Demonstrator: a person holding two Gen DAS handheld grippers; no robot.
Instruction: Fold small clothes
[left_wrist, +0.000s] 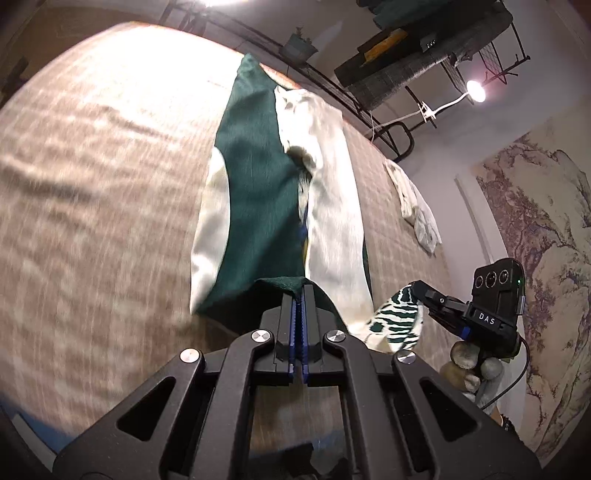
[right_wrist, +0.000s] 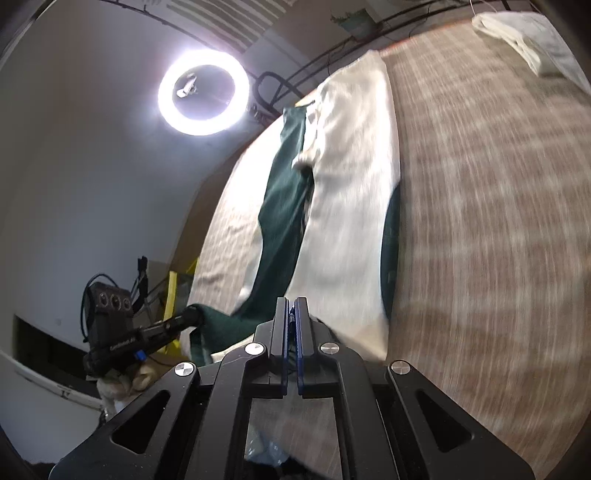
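A small dark green and cream garment (left_wrist: 258, 177) lies stretched lengthwise over the brown woven table surface (left_wrist: 92, 184). My left gripper (left_wrist: 298, 291) is shut on its near green edge. My right gripper (right_wrist: 291, 308) is shut on the other near corner, which shows a green and white pattern in the left wrist view (left_wrist: 395, 317). The right gripper also shows in the left wrist view (left_wrist: 417, 288). The left gripper shows in the right wrist view (right_wrist: 192, 314), clamped on green cloth. The garment (right_wrist: 347, 177) runs away from both grippers, its near end lifted.
A crumpled cream cloth (left_wrist: 417, 206) lies at the table's far right, also in the right wrist view (right_wrist: 524, 37). A ring light (right_wrist: 202, 94), a wire rack (left_wrist: 424, 66) and a small potted plant (left_wrist: 299, 44) stand behind the table.
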